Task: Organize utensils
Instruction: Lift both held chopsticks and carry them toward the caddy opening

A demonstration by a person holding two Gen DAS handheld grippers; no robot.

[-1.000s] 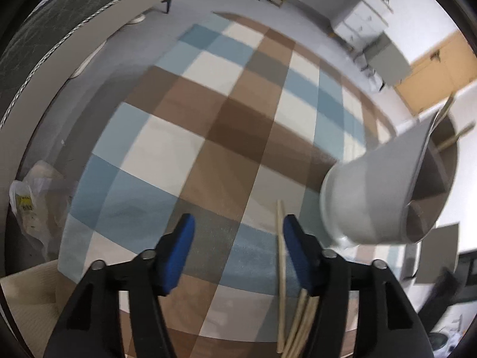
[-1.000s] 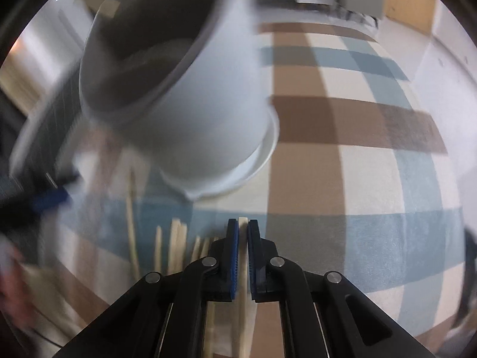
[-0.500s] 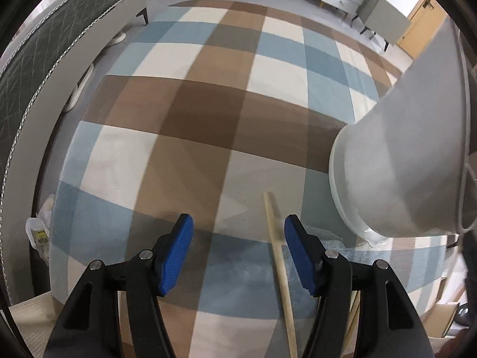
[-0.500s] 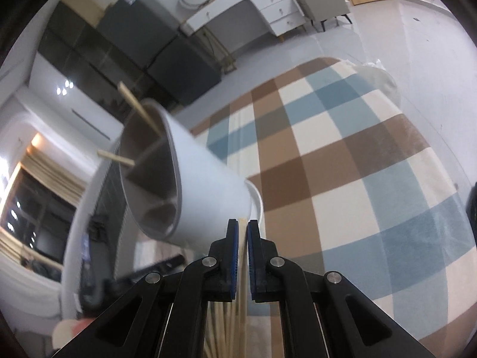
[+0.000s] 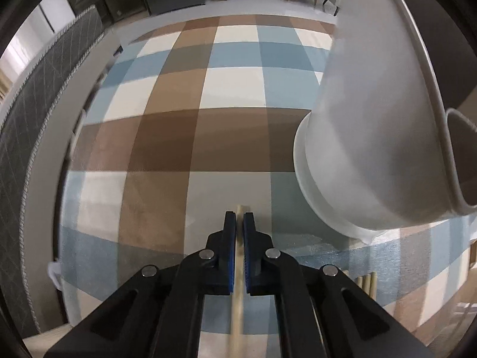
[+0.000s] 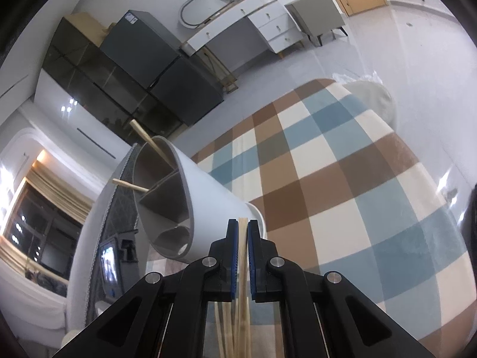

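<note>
The left gripper (image 5: 239, 222) was seen with its jaws just closed, pinched on a single wooden chopstick (image 5: 237, 313) that ran back under the tool over the checked rug (image 5: 167, 149). The right gripper (image 6: 243, 229) was likewise nearly shut, clamped on a chopstick (image 6: 244, 268) whose tip showed just past the pads; more loose sticks (image 6: 228, 325) were visible below it. The white utensil holder (image 6: 214, 203) stood near both grippers, its divided mouth (image 6: 161, 191) appearing strongly tilted in the right wrist view, with two sticks (image 6: 147, 140) already lodged in its compartments.

Risks judged from this state:
- Both sticks were held near one end on narrow pads, so either could pivot or slip during transfer.
- The holder looked light and tall; a stick pushed against its rim or divider was judged likely to tip it or shift it on the rug.
- With both grippers converging on one mouth, a collision between tools, or with the sticks already inside, was considered possible.
- Whether the right gripper held one stick or two could not be settled.
</note>
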